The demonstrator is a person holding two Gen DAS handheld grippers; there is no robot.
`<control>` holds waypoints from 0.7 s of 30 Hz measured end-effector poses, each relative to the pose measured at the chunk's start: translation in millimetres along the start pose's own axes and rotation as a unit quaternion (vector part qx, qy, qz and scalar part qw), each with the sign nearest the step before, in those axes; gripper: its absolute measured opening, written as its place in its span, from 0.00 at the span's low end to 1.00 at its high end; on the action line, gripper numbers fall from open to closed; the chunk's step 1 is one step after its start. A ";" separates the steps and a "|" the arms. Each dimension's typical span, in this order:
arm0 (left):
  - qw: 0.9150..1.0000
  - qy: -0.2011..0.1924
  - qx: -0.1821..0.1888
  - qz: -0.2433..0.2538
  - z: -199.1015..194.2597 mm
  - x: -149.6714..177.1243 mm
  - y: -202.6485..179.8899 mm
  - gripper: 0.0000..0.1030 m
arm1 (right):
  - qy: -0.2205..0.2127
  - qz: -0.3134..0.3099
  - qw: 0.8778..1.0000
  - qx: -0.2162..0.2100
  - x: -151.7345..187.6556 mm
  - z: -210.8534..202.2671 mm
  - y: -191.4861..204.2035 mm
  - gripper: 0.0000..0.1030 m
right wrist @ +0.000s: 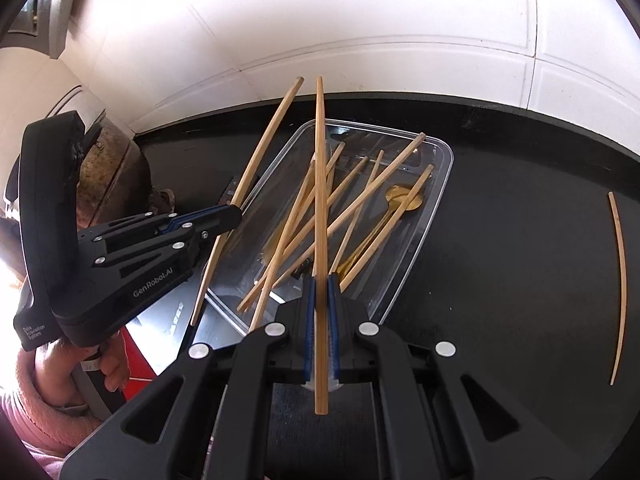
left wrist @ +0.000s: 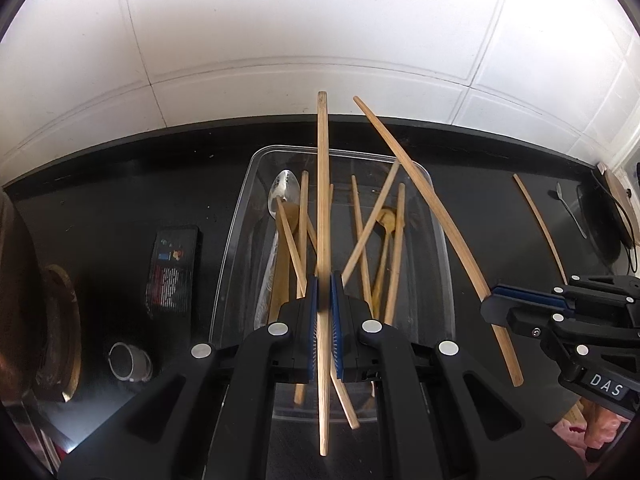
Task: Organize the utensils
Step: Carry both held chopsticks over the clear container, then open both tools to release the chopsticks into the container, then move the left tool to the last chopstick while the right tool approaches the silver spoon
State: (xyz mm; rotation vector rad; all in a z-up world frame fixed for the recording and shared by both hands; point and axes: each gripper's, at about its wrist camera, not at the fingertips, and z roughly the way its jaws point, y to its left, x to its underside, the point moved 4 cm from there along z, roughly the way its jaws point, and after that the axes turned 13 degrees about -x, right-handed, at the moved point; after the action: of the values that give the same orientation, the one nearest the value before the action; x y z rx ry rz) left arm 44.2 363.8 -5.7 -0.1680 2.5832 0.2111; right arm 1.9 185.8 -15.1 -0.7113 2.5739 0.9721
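Left gripper [left wrist: 324,280] clamped tight on one long wooden chopstick [left wrist: 323,200], held over the clear plastic box [left wrist: 236,240]. Right gripper [right wrist: 320,284] clamped tight on another chopstick [right wrist: 320,200], also above the box, tip toward the white tiled wall [right wrist: 360,20]. Both sticks poking out past the pads on each end.

Inside the box: a loose pile of chopsticks [right wrist: 360,208] crossing each other, a silver spoon [left wrist: 285,192] by the left wall, a gold spoon [left wrist: 387,218] near the right wall.

Box sat on the black counter [right wrist: 520,240], close to its back edge. One lone chopstick [right wrist: 620,280] lay on the counter well to the right of the box. Small metal spoon [left wrist: 570,208] lay near the counter's right end. Dark flat packet [left wrist: 174,268] and small metal ring [left wrist: 130,362] lay left of the box.
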 end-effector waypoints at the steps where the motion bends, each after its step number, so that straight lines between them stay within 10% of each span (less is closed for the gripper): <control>1: 1.000 0.002 0.002 0.000 3.8 -1.9 0.5 0.05 | 0.002 0.003 1.000 0.000 -2.3 3.1 -2.0 0.07; 6: 1.000 0.026 0.005 0.003 23.9 -7.0 2.0 0.16 | 0.023 0.018 1.000 0.008 -12.1 23.7 -12.6 0.07; 8: 0.999 0.033 -0.008 0.002 30.1 -8.4 5.1 0.89 | 0.051 0.016 0.998 0.022 -9.9 35.1 -15.3 0.10; 9: 1.000 0.023 -0.021 -0.006 28.2 -9.8 9.8 0.95 | 0.068 0.009 0.997 0.038 -6.8 41.1 -17.0 0.25; 10: 0.999 0.003 -0.034 -0.022 23.2 -12.9 17.9 0.94 | 0.077 0.002 0.996 0.047 -4.4 43.7 -17.7 0.60; 11: 0.999 -0.002 -0.039 -0.034 21.3 -15.5 24.7 0.94 | 0.078 -0.007 0.995 0.057 -2.3 43.8 -17.5 0.73; 21: 0.995 0.008 -0.053 -0.083 2.3 -5.5 38.5 0.94 | 0.033 -0.064 0.993 0.097 9.4 12.2 -7.5 0.90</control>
State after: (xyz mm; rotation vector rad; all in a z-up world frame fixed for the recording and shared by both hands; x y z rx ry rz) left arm 43.9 402.4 -0.3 -0.4229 2.5589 0.2849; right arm -0.6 186.0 -32.0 -0.8548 2.5968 0.6578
